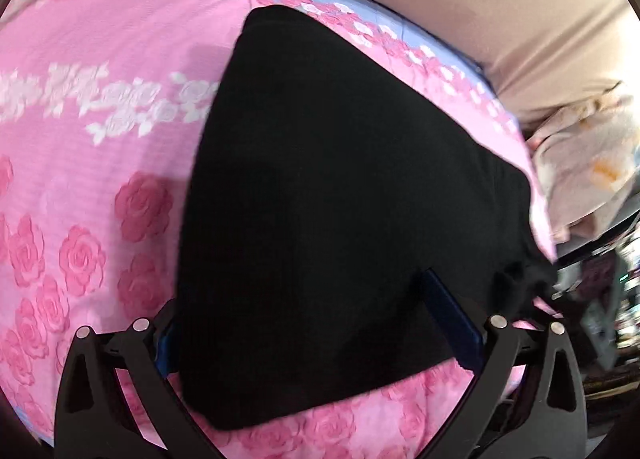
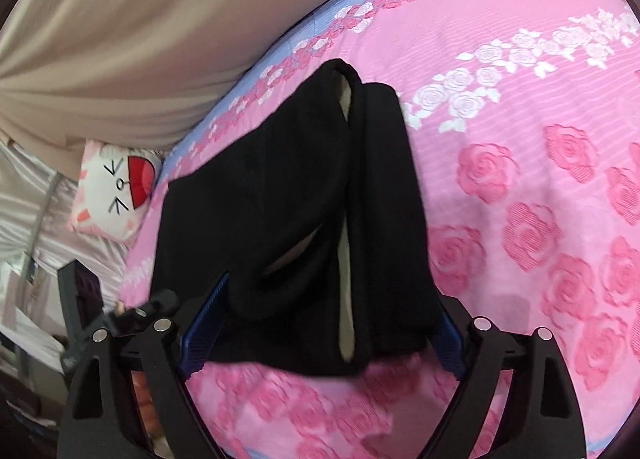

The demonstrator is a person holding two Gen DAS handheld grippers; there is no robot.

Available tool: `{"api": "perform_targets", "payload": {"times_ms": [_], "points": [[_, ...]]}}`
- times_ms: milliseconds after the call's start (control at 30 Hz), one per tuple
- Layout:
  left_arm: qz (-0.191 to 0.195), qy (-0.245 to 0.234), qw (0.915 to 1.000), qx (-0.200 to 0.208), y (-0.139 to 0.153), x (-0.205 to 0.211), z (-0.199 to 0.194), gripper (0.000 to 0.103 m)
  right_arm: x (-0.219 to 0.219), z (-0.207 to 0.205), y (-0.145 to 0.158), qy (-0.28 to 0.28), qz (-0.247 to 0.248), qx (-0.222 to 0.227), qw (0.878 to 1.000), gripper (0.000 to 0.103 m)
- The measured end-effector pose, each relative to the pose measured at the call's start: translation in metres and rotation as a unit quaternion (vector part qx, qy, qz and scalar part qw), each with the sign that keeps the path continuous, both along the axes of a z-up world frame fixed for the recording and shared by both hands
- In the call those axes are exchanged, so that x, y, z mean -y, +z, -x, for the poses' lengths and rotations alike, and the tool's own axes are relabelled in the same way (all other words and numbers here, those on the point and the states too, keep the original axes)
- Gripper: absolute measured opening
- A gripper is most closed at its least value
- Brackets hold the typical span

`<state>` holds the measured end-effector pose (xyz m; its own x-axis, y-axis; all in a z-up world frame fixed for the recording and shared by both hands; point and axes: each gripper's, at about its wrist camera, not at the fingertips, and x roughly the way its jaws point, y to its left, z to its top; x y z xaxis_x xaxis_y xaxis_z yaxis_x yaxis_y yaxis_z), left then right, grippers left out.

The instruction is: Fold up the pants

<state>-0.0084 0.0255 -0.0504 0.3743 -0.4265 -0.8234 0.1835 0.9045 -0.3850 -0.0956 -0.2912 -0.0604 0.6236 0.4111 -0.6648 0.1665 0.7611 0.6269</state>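
Left wrist view showed the black pants (image 1: pixel 340 219) lying on the pink rose bedspread (image 1: pixel 100 119), with the left gripper (image 1: pixel 320 323) spread wide and the cloth lying between its 2 blue fingers (image 1: pixel 452 323). Right wrist view showed the right gripper (image 2: pixel 320 323) equally wide around the pants' near edge, gripping nothing firmly, a cat pillow (image 2: pixel 116 195) beside the bed.

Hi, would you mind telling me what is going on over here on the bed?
A person is folding black pants on a pink rose-print bedspread, with a handheld gripper in each hand. The left gripper and the right gripper each have their jaws wide apart with the near edge of the pants lying between them. Neither is visibly clamped. The pants lie in a compact bundle. A cat-face pillow sits by the bed's edge.
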Motion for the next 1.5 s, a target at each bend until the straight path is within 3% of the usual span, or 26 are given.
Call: {"api": "perform_targets", "payload": {"times_ms": [100, 200, 267, 333, 400, 467, 533, 633, 767, 800, 833, 867, 900, 967, 1000, 1033, 1100, 1200, 1267, 1333, 1367, 1433, 1500], "points": [[-0.029, 0.005, 0.9995, 0.008, 0.0, 0.014, -0.004, 0.098, -0.001, -0.008, 0.0, -0.003, 0.003, 0.004, 1.0, 0.09], [-0.02, 0.012, 0.9997, 0.008, 0.005, 0.01, -0.003, 0.084, -0.004, -0.008, 0.004, 0.005, 0.012, 0.007, 1.0, 0.085], [-0.007, 0.013, 0.9998, 0.01, 0.012, 0.005, -0.002, 0.07, -0.003, -0.003, 0.011, 0.006, 0.024, 0.021, 0.999, 0.051], [0.003, 0.013, 0.9999, 0.01, 0.016, -0.001, -0.001, 0.055, -0.002, 0.001, 0.016, 0.01, 0.035, 0.029, 0.999, 0.044], [0.009, 0.01, 0.9999, 0.007, 0.019, -0.004, -0.001, 0.054, -0.001, 0.002, 0.018, 0.017, 0.034, 0.029, 0.999, 0.045], [0.012, 0.006, 0.9999, 0.004, 0.02, -0.009, 0.0, 0.059, 0.001, 0.005, 0.018, 0.019, 0.017, 0.029, 0.999, 0.064], [0.02, 0.005, 0.9998, -0.008, 0.019, -0.011, 0.001, 0.074, 0.009, 0.013, 0.018, 0.007, -0.028, 0.03, 0.999, 0.085], [0.05, 0.022, 0.9983, -0.02, 0.015, -0.024, 0.004, 0.096, 0.02, 0.014, 0.016, 0.0, -0.084, 0.026, 0.996, 0.086], [0.045, 0.014, 0.9986, -0.025, 0.006, -0.017, -0.004, 0.095, 0.017, 0.0, 0.012, 0.001, -0.055, 0.006, 0.998, 0.086], [0.043, 0.007, 0.9986, -0.031, 0.003, -0.012, -0.008, 0.088, 0.013, -0.003, 0.009, 0.004, -0.04, 0.001, 0.999, 0.084], [0.034, 0.005, 0.999, -0.029, 0.0, -0.007, -0.009, 0.086, 0.009, -0.005, 0.006, 0.006, -0.023, -0.002, 1.0, 0.074], [0.021, 0.005, 0.9997, -0.014, 0.002, -0.002, -0.007, 0.08, 0.002, -0.009, 0.002, 0.01, 0.004, -0.007, 1.0, 0.056], [0.016, 0.001, 0.9998, -0.009, 0.003, 0.0, -0.005, 0.073, -0.002, -0.009, 0.001, 0.011, 0.02, -0.003, 1.0, 0.053], [0.022, 0.001, 0.9998, -0.001, 0.011, -0.002, -0.002, 0.052, -0.004, -0.005, 0.008, 0.012, 0.026, 0.009, 1.0, 0.037], [0.022, 0.002, 0.9997, 0.005, 0.017, -0.004, 0.0, 0.034, -0.007, -0.002, 0.017, 0.016, 0.031, 0.018, 0.999, 0.035], [0.02, 0.004, 0.9997, 0.011, 0.023, -0.008, 0.004, 0.028, -0.008, 0.002, 0.024, 0.022, 0.03, 0.027, 0.999, 0.034], [0.02, -0.005, 0.9997, 0.013, 0.034, -0.011, 0.012, 0.028, -0.014, 0.014, 0.04, 0.035, 0.032, 0.038, 0.998, 0.034], [-0.003, -0.03, 0.9995, 0.009, 0.042, -0.008, 0.037, 0.028, -0.021, 0.037, 0.05, 0.053, 0.05, 0.033, 0.997, 0.034], [-0.04, -0.04, 0.9984, 0.008, 0.034, 0.0, 0.052, 0.035, -0.021, 0.045, 0.041, 0.056, 0.068, 0.009, 0.996, 0.041], [-0.07, -0.029, 0.9969, 0.02, 0.025, 0.006, 0.057, 0.054, -0.018, 0.046, 0.018, 0.043, 0.078, -0.026, 0.996, 0.056], [-0.09, -0.02, 0.9952, 0.032, 0.023, 0.009, 0.058, 0.058, -0.015, 0.047, 0.01, 0.036, 0.064, -0.028, 0.997, 0.059], [-0.114, -0.004, 0.9923, 0.048, 0.024, 0.012, 0.058, 0.079, -0.009, 0.05, 0.005, 0.02, 0.032, -0.017, 0.999, 0.06], [-0.137, 0.01, 0.9886, 0.062, 0.024, 0.014, 0.056, 0.089, -0.01, 0.049, 0.005, 0.021, 0.034, -0.016, 0.999, 0.063]]}}
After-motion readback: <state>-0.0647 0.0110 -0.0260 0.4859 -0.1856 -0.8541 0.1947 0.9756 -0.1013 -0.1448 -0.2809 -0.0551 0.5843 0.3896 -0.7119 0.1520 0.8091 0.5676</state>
